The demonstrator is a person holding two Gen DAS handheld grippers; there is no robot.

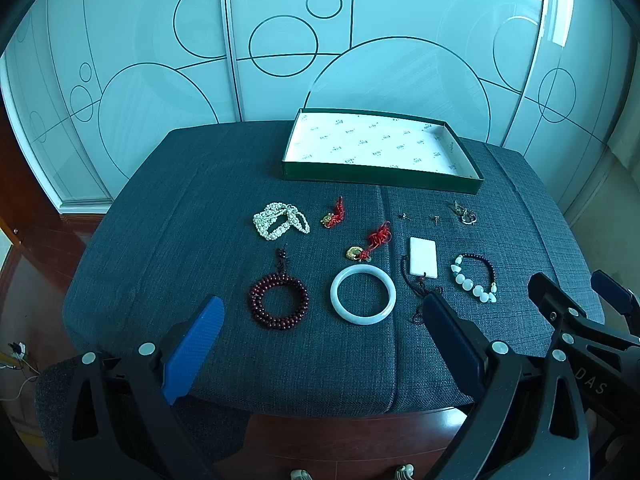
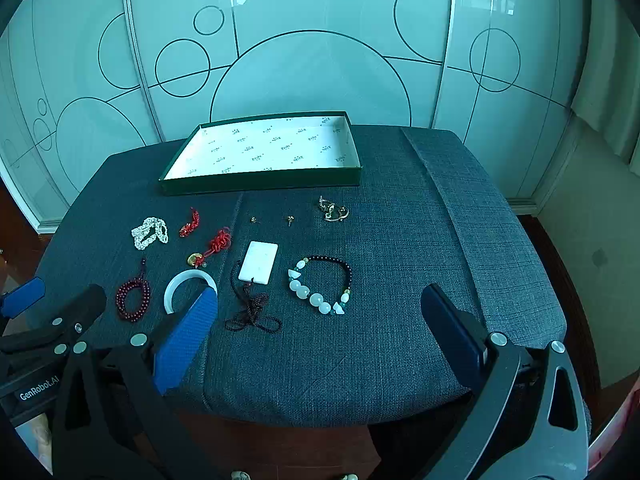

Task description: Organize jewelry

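Both grippers hang short of the near edge of the worktop [image 1: 200, 208], its grey fabric cover carrying all the jewelry. The left gripper [image 1: 320, 344] has its jaws wide apart and empty; the right gripper [image 2: 320, 340] is likewise spread and holds nothing.

The green tray [image 1: 380, 178] sits at the far side, its white lining bare. Nothing has been put in it yet.

Findings, piece by piece:
- White bangle [image 1: 363, 294]: rigid, smooth, in my judgement slippery and breakable if dropped. I would pinch across one side of the ring, one finger inside.
- Dark red bead bracelet [image 1: 279, 295]: coiled strand, limp; likely to sag, so grip a bunch of beads.
- White bead strand [image 1: 281, 221]: loose heap, light, same treatment.
- White rectangular pendant [image 2: 258, 261] on a dark cord [image 2: 252, 312]: flat slab lying flush on the fabric, hard to get under; the cord is the better hold.
- Bracelet of pale stones and dark beads [image 2: 320, 285]: flexible, take it at the larger stones.
- Two red knotted charms [image 1: 374, 246]: soft, easy.
- Small studs [image 2: 289, 219]: too small to judge; the hardest pick.
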